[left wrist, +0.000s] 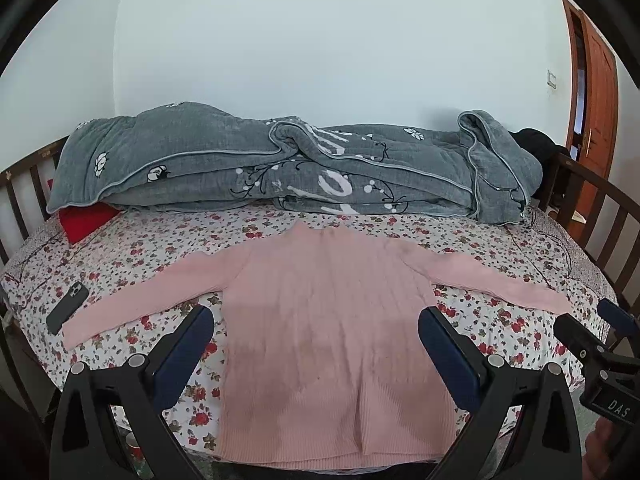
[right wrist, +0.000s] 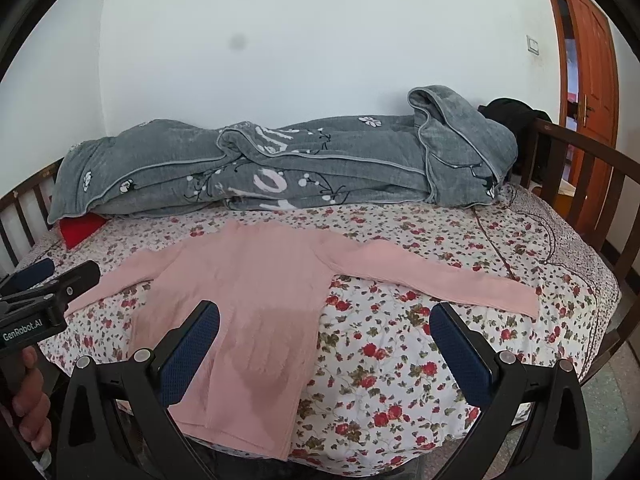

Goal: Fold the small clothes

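A pink ribbed long-sleeved sweater [left wrist: 320,320] lies flat on the bed, hem toward me, both sleeves spread out sideways. It also shows in the right wrist view [right wrist: 240,300], left of centre, with its right sleeve [right wrist: 440,280] stretched far right. My left gripper [left wrist: 316,320] is open and empty, held above the sweater's body near the hem. My right gripper [right wrist: 324,316] is open and empty, above the sweater's right edge and the sheet. Each gripper shows at the edge of the other's view: the right one [left wrist: 600,328], the left one [right wrist: 60,276].
The bed has a floral sheet [left wrist: 500,320] and wooden rails [right wrist: 580,184]. A bunched grey quilt [left wrist: 280,168] lies along the far side. A dark phone [left wrist: 66,306] lies by the left sleeve. A red cloth [left wrist: 86,220] peeks from under the quilt. A wooden door [right wrist: 588,60] stands at right.
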A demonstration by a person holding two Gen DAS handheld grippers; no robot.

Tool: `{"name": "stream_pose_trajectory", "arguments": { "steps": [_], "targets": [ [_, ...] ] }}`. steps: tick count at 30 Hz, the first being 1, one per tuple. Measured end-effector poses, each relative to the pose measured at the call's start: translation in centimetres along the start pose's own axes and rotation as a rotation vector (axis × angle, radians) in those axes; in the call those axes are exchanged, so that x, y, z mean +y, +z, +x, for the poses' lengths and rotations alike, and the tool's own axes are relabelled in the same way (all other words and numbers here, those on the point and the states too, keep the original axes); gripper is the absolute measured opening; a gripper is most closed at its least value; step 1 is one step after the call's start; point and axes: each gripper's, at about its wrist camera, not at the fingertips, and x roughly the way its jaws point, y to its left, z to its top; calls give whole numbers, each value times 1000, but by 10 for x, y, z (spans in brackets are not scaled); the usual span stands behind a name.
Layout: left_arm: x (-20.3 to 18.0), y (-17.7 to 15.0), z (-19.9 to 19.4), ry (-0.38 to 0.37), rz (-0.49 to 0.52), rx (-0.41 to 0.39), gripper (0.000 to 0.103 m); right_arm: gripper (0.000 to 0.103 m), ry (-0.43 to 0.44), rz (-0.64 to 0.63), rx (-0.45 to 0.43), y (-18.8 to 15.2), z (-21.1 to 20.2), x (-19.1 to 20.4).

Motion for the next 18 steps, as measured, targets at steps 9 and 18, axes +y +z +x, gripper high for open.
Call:
{"name": "stream_pose_trajectory", "arguments": {
  "steps": [9, 18],
  "targets": [
    [4, -2, 1, 8, -6, 3, 103, 103, 29, -9, 2, -2, 2, 8],
    [8, -5, 2, 12, -22, 3, 103, 103, 43, -5, 3, -1, 1, 10]
  ]
}}
